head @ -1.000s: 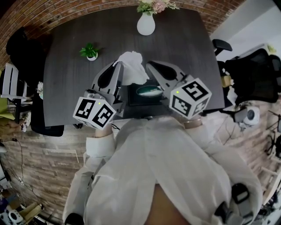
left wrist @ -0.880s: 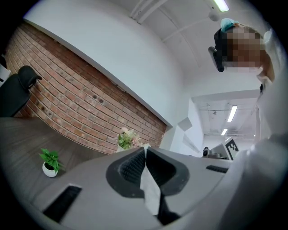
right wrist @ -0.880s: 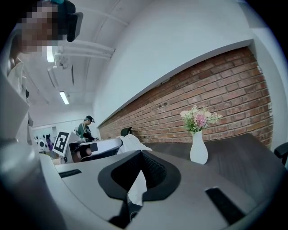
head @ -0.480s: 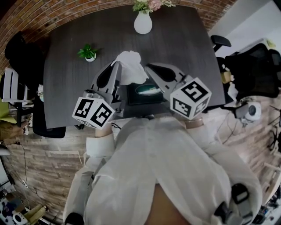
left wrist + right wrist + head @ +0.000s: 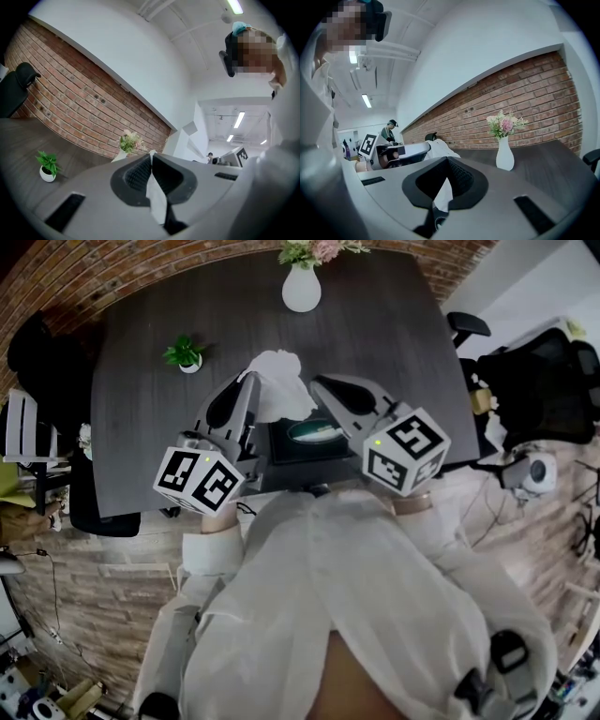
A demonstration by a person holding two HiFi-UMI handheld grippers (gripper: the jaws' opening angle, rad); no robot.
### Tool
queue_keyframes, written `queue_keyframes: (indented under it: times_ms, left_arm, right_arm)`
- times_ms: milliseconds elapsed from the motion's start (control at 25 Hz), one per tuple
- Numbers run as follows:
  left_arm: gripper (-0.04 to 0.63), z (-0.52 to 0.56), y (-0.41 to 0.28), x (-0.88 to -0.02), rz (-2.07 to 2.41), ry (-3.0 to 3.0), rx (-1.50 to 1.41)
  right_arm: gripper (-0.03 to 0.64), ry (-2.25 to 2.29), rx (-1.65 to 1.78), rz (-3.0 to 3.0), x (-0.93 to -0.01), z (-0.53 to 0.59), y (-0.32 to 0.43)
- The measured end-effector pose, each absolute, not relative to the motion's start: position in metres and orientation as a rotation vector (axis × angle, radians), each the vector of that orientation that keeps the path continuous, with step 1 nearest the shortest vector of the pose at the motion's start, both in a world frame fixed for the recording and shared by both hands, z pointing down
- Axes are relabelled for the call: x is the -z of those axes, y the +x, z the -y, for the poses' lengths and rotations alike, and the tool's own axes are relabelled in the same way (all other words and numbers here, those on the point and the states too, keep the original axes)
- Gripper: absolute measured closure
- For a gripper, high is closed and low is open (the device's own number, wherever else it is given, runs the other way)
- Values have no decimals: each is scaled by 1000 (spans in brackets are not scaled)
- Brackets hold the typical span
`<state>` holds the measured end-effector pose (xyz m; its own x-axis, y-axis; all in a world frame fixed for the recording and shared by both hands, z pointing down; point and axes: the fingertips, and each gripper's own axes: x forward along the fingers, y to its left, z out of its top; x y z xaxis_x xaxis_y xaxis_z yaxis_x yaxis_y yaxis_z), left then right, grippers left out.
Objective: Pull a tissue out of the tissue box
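- The left gripper [image 5: 151, 157] is clamping shut on the tissue [image 5: 279, 381] and holding it up over the desk [image 5: 150, 427], apparently clear of the tissue box [image 5: 286, 451]
- The right gripper [image 5: 446, 161] is also pinching closed, with a white strip showing between its jaws, seemingly the tissue's right edge, so the sheet is hanging between both
- The box is sitting at the near desk edge, just below the grippers, so the pull is looking finished

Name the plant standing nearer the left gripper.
The small green potted plant, left of the left gripper; the flowers in the white vase stand at the far edge of the table.
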<state>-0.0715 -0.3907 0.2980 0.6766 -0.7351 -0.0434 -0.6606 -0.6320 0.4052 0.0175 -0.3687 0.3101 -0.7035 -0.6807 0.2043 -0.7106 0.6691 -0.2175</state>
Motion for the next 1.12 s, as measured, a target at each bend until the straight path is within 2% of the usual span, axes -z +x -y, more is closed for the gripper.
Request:
queue_keyframes:
  times_ms: [1120]
  left_arm:
    - [586, 400, -77, -304, 1097, 2505, 290]
  right_arm:
    - [612, 1071, -400, 2777, -315, 372, 15]
